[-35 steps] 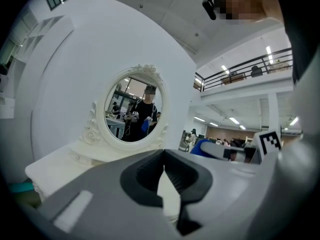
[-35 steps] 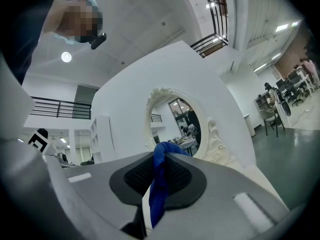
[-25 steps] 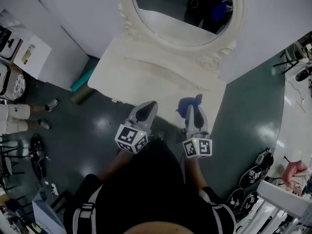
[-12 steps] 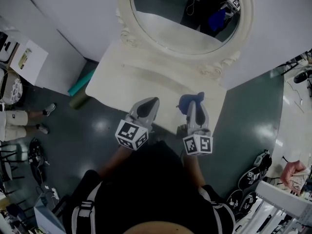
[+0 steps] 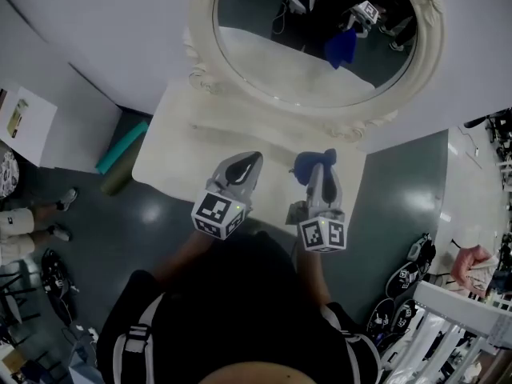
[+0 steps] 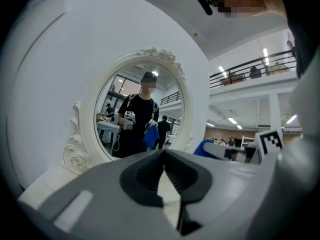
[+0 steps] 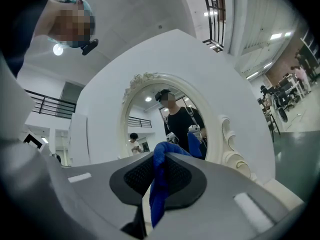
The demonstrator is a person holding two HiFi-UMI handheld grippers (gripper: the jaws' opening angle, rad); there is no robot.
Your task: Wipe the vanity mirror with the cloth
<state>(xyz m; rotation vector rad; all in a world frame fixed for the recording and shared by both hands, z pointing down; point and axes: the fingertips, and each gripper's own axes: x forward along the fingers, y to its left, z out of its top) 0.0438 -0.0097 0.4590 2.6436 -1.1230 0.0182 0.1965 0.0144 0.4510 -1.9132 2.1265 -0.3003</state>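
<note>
An oval mirror (image 5: 308, 30) in an ornate cream frame stands at the back of a cream vanity table (image 5: 172, 146). My right gripper (image 5: 318, 163) is shut on a blue cloth (image 5: 306, 165), held over the table's front right part, short of the glass. In the right gripper view the cloth (image 7: 159, 184) hangs between the closed jaws, with the mirror (image 7: 165, 121) ahead. My left gripper (image 5: 242, 163) hovers beside it, shut with nothing in it. The left gripper view faces the mirror (image 6: 137, 114) and shows the jaw tips (image 6: 163, 153) touching.
White walls meet behind the vanity. A teal roll (image 5: 122, 146) and an olive one (image 5: 118, 176) lie on the dark floor left of the table. A person's legs (image 5: 32, 222) show at far left. Shoes (image 5: 404, 282) and a white rack (image 5: 456, 326) are at lower right.
The head view has tilted up, so more of the mirror shows and the vanity sits lower in the frame. Both grippers have kept their spots over the table's front edge.
</note>
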